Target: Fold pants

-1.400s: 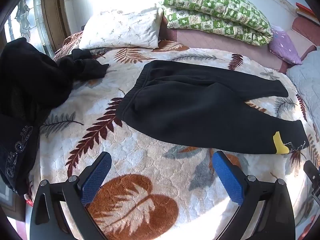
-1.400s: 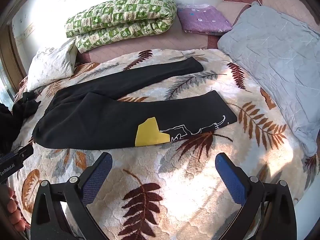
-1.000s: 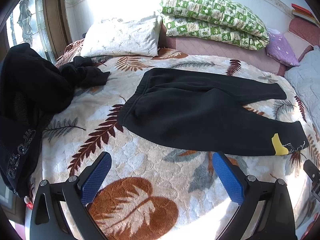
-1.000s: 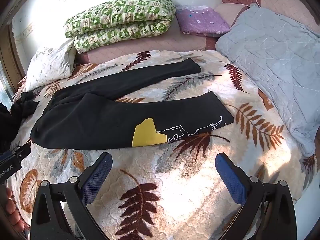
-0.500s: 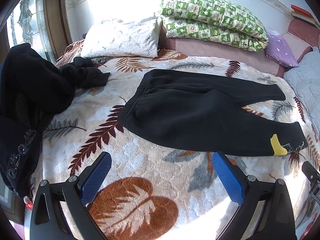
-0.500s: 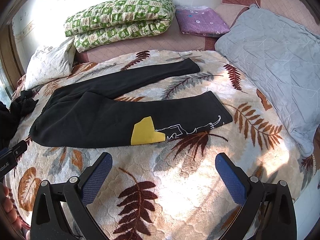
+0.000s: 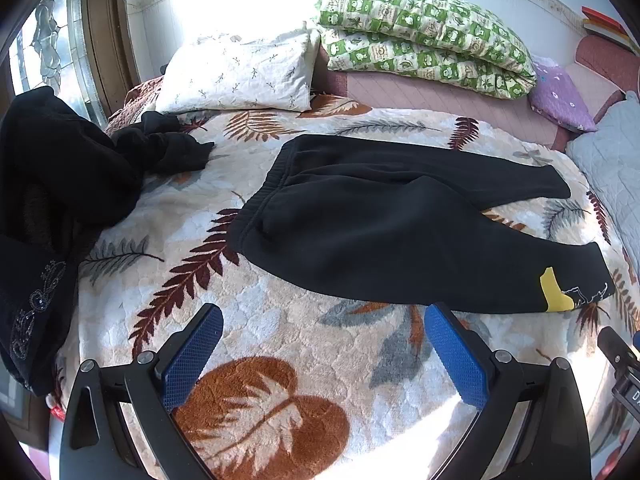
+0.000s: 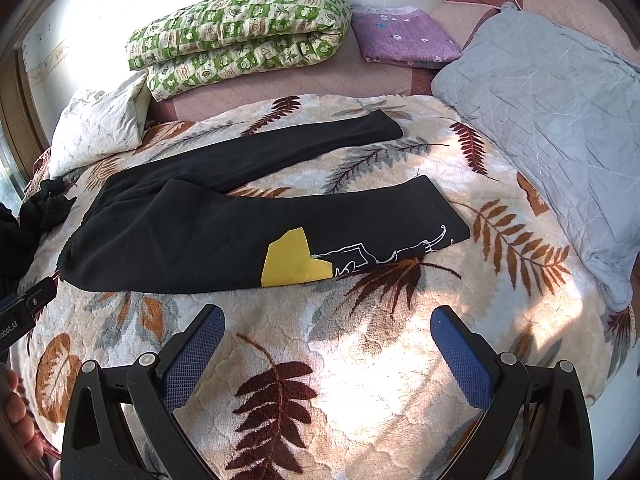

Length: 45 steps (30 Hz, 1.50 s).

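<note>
- Pants (image 7: 384,224): black, spread flat on the bed (image 7: 280,340) near its middle, untouched. Waistband (image 7: 260,200) toward the bed's left side; 2 legs splayed in a V toward the right side.
- Near leg (image 8: 360,232): lies closest to the bed's front edge and carries a yellow patch (image 8: 292,258) with a white line drawing beside it, short of the cuff. Far leg (image 8: 304,140): angled toward the head of the bed, its cuff well apart from the near cuff.
- Left gripper (image 7: 320,356): tongs spread wide, holding nothing, above the blanket just in front of the pants' near edge, between waistband and patch.
- Right gripper (image 8: 326,354): tongs spread wide, holding nothing, above the blanket in front of the patch and near cuff.
- Change over the last 1.4 s: small. Both views drift only slightly; the pants keep the same shape and place, and neither gripper has closed or touched cloth.
- Meaning for the task: folding has not begun; 0 folds are made. This reads as a hover before the first grasp. A likely first step is laying 1 leg over the other, which calls for pinching 1 leg at cuff and hip.
- Bystanders: a heap of dark clothes (image 7: 60,184) at the bed's left edge; pillows (image 7: 236,76) and a folded green quilt (image 7: 420,36) at the head.
</note>
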Motion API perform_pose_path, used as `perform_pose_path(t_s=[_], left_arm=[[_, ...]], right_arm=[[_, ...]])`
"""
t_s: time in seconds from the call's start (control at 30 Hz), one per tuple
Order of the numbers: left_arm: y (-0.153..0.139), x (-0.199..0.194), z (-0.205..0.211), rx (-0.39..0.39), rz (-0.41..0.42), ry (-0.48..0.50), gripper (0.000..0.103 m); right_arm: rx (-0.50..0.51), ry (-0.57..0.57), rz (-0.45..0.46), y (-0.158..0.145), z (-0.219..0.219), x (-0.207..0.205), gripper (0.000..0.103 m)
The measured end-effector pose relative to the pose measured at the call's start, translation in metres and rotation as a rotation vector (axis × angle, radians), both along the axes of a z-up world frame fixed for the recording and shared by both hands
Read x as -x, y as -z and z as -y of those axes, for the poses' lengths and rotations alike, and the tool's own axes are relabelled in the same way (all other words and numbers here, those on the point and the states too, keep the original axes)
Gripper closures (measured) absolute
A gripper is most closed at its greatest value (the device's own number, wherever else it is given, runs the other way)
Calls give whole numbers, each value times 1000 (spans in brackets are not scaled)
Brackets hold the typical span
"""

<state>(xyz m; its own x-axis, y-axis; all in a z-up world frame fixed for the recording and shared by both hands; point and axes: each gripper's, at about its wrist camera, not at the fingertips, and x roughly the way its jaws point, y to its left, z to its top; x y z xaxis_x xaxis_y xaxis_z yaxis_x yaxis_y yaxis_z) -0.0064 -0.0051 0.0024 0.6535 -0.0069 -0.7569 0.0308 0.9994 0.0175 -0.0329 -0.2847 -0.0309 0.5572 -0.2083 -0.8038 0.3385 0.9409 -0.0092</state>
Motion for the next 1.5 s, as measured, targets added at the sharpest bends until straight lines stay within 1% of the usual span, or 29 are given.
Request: perform_pose_path(t_s=[0.37, 0.47, 0.53, 0.63, 0.67, 0.77, 0.83, 0.87, 0.9, 0.93, 0.97, 1.03, 1.07, 1.1, 1.13, 1.17, 1.2, 1.23, 1.27, 1.3, 1.33, 1.37, 1.43, 1.5], left_arm=[[9, -11, 6, -17, -19, 2, 1], [12, -18, 8, -38, -31, 0, 1], [13, -25, 9, -43, -54, 0, 1], [10, -43, 13, -117, -116, 27, 1], [7, -51, 13, -136, -134, 41, 1], [-9, -84, 8, -147, -175, 65, 1], [-20, -113, 1, -116, -208, 74, 1], [-21, -129, -7, -50, -227, 81, 1], [-22, -146, -11, -30, -257, 83, 1], [-20, -163, -17, 18, -291, 96, 1], [-20, -181, -21, 33, -322, 99, 1], [-8, -216, -34, 107, -410, 86, 1], [0, -234, -43, 152, -450, 53, 1], [14, -249, -53, 228, -523, 17, 3], [33, -264, -66, 308, -607, -31, 11], [48, -277, -78, 370, -667, -81, 24], [61, -287, -90, 438, -698, -120, 29], [71, -295, -103, 482, -700, -157, 31], [79, -300, -114, 499, -692, -199, 31], [85, -304, -122, 506, -674, -230, 31], [89, -305, -127, 526, -662, -232, 31], [90, -306, -128, 533, -650, -231, 31], [89, -308, -125, 467, -619, -229, 31], [86, -312, -117, 401, -614, -219, 30]], right_arm=[[-14, 0, -16, 11, 1, -9, 0], [-19, -9, -19, 12, 2, -13, 0], [-23, -18, -22, 11, 3, -18, 0], [-47, -42, -24, 5, 9, -31, 0], [-47, -48, -26, 2, 13, -36, 0], [-34, -83, -28, -11, 29, -59, 0], [-26, -88, -33, -22, 47, -80, 0], [-25, -92, -27, -27, 57, -92, 0], [-29, -101, -27, -32, 69, -107, 0], [-31, -101, -30, -36, 81, -123, 0], [-43, -99, -40, -38, 96, -139, 0], [-97, -101, -57, -37, 128, -176, 1], [-127, -104, -74, -33, 143, -194, 2], [-143, -98, -86, -29, 157, -212, 2], [-167, -102, -103, -22, 170, -230, 6], [-182, -100, -115, -16, 182, -247, 9], [-204, -101, -124, -8, 192, -262, 11], [-233, -105, -149, 1, 201, -276, 13], [-244, -100, -174, 12, 209, -289, 15], [-245, -95, -198, 22, 215, -299, 21], [-248, -95, -227, 32, 220, -308, 24], [-245, -95, -251, 42, 222, -314, 25], [-208, -97, -284, 55, 224, -324, 25], [-185, -105, -300, 64, 226, -330, 25]])
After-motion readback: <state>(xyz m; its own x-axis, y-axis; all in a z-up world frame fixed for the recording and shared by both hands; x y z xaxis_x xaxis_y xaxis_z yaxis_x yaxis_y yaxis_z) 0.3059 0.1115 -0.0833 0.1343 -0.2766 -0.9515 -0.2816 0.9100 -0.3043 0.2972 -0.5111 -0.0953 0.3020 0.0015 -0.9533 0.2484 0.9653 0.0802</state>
